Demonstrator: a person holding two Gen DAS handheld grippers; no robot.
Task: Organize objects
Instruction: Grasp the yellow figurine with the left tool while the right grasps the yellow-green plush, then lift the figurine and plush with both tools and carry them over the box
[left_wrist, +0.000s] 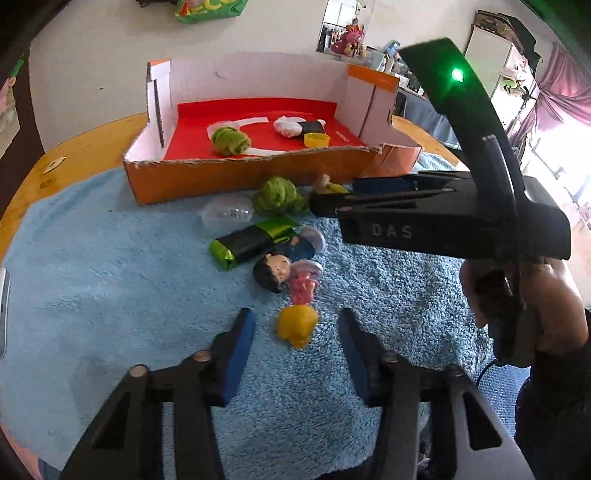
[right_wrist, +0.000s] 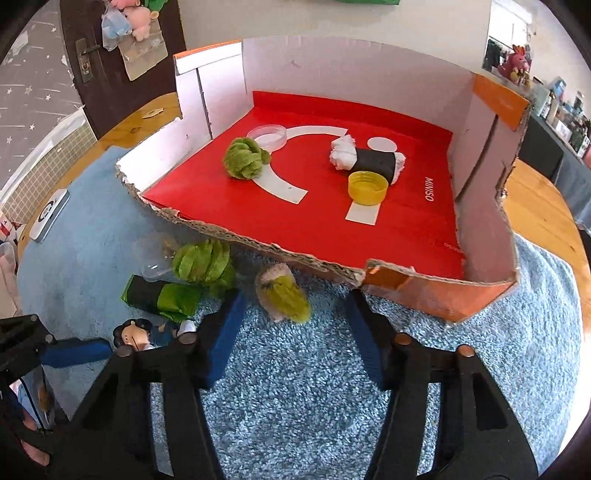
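My left gripper is open over the blue towel, and a pink figurine with yellow hair lies between its blue pads without touching either. Beyond it lie a dark-haired figurine, a green-and-black wrapped bar, a clear capsule and a green yarn ball. My right gripper is open too. A yellow-green and white toy sits just ahead of its fingertips, pads apart from it. The orange box holds a green ball, a black-and-white roll and a yellow cap.
The box has a red floor, tall white walls at back and sides, and a low torn front edge. A clear lid lies inside it. A white device rests at the towel's left edge. The wooden table shows around the towel.
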